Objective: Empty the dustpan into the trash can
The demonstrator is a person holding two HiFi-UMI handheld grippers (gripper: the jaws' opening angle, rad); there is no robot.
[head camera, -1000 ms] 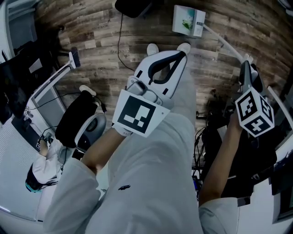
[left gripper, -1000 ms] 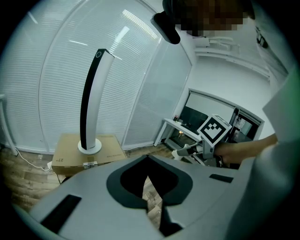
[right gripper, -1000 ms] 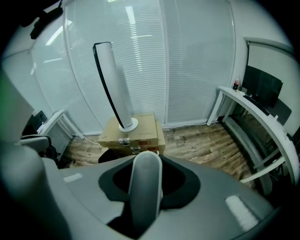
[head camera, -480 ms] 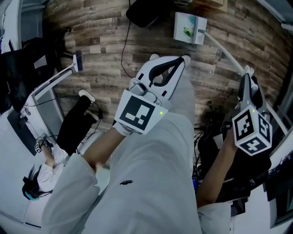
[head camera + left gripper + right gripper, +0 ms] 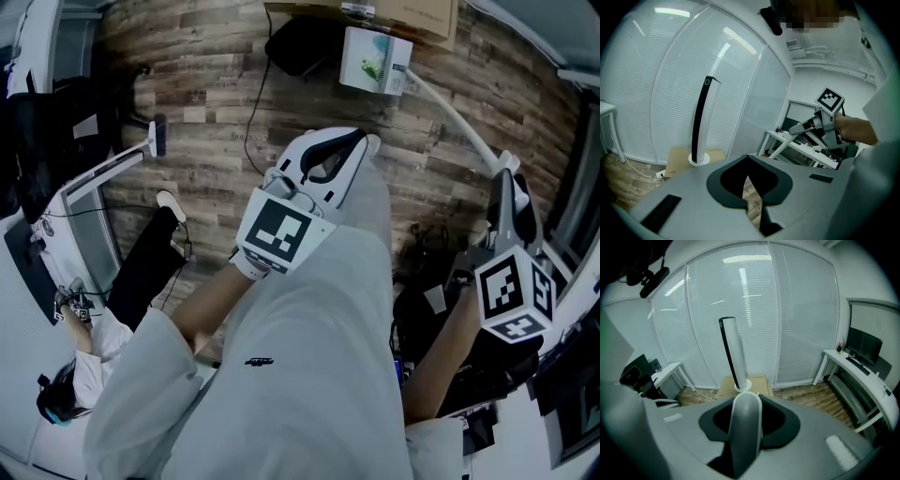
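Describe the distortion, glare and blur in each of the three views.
Head view: the floor planks bow in curves and the corners fall dark. Left gripper view: heavy fisheye with black corners, and streaks of ceiling light glare on the blinds. Right gripper view: the same fisheye and glare on the blinds, and the handle in the right claw is soft, too near the lens.

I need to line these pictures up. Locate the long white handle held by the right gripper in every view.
Head view: the long white handle slants across the upper right.
Left gripper view: right of centre, slanting down to the left.
Right gripper view: bottom centre, clamped in the right gripper.
Shared landmark: the cardboard box on the floor.
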